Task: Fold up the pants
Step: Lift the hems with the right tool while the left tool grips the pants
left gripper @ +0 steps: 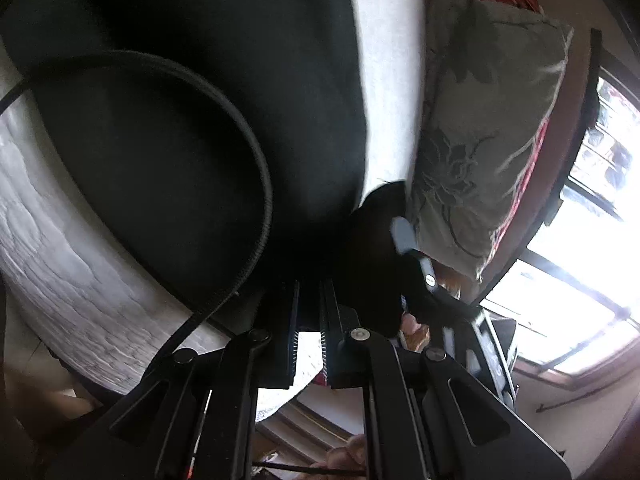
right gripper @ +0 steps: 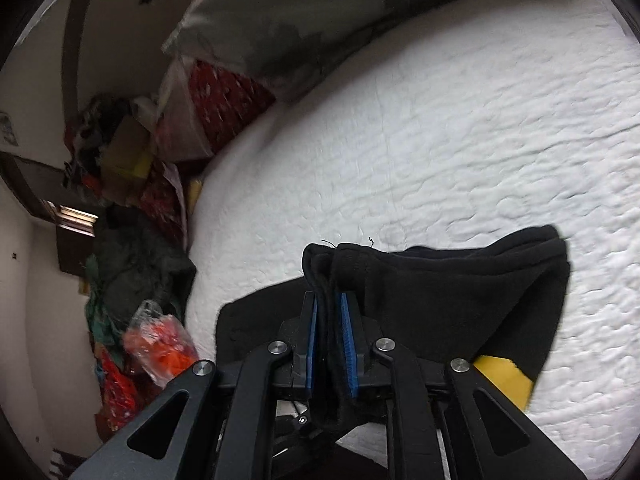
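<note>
Our right hand-held gripper [right gripper: 329, 332] has its blue pads [right gripper: 346, 340] almost together, and a bunched edge of the black pants [right gripper: 448, 304] sits between them. The gap is narrow, and the cloth fills it, so we judge that the pads press on it. From the jaws the pants spread forward and to the right, in several layers, onto the white bed [right gripper: 440, 120]. A yellow patch [right gripper: 500, 376] shows just to the right of the gripper, under the black cloth.

Our left hand-held gripper [left gripper: 308, 300] is nearly closed too. Its tips go into dark cloth, and the same pants [left gripper: 200, 120] fill most of the view ahead of it, but the contact point is in shadow. We think it holds the cloth, but we cannot see this clearly. A black cable [left gripper: 256, 152] curves in front of the left gripper, and the other gripper's blue pad [left gripper: 402, 234] appears a little to the right of it.

Farther out, a grey pillow [right gripper: 300, 20] lies at the far edge of the bed.

We judge that we are in the middle of carrying one folded end over. The next move calls for laying this end flat on the bed, with edges matching, before we open the jaws.
</note>
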`<action>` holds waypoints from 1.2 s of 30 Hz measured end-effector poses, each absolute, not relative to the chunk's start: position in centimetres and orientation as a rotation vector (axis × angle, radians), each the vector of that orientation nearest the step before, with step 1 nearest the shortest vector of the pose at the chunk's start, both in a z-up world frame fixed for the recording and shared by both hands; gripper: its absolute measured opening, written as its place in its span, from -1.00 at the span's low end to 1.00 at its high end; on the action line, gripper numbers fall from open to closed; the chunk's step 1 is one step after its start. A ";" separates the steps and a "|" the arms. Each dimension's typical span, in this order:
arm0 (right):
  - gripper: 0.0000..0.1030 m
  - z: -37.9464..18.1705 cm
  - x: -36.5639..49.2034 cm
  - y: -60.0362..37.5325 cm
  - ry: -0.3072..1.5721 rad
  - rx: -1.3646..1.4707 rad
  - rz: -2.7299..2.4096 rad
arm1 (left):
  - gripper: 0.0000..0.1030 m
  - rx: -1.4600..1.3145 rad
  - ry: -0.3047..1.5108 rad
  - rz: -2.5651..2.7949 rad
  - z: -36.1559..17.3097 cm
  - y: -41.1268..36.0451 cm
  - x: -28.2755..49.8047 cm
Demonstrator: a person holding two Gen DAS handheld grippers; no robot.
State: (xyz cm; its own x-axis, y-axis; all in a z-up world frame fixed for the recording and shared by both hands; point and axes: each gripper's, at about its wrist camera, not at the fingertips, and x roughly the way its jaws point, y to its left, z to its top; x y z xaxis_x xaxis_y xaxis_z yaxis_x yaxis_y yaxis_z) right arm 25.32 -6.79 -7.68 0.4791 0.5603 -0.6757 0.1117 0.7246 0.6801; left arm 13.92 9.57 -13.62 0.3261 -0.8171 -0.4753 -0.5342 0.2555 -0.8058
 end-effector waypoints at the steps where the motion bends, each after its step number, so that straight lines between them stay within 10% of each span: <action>1: -0.70 -8.2 25.5 -6.4 1.074 0.729 0.300 | -0.87 -1.411 1.340 -0.293 -13.8 9.8 13.9; 12: -0.14 -7.3 24.1 -4.7 1.077 0.644 0.303 | -0.80 -1.226 1.266 -0.315 -10.4 12.8 13.1; 20: 0.42 -8.0 15.7 -12.8 0.906 1.033 0.355 | 0.06 -1.097 1.162 -0.418 -8.7 11.9 12.6; 28: 0.42 -17.3 13.9 -14.0 0.927 1.461 0.344 | 0.03 -0.948 1.230 -0.426 -9.7 8.1 15.5; 31: 0.35 -19.0 13.8 -14.1 0.882 1.588 0.322 | -0.79 -0.918 1.249 -0.418 -9.7 7.4 16.6; 36: 0.25 -19.9 12.7 -14.9 0.802 1.685 0.277 | -0.78 -1.026 1.279 -0.428 -9.6 7.4 18.0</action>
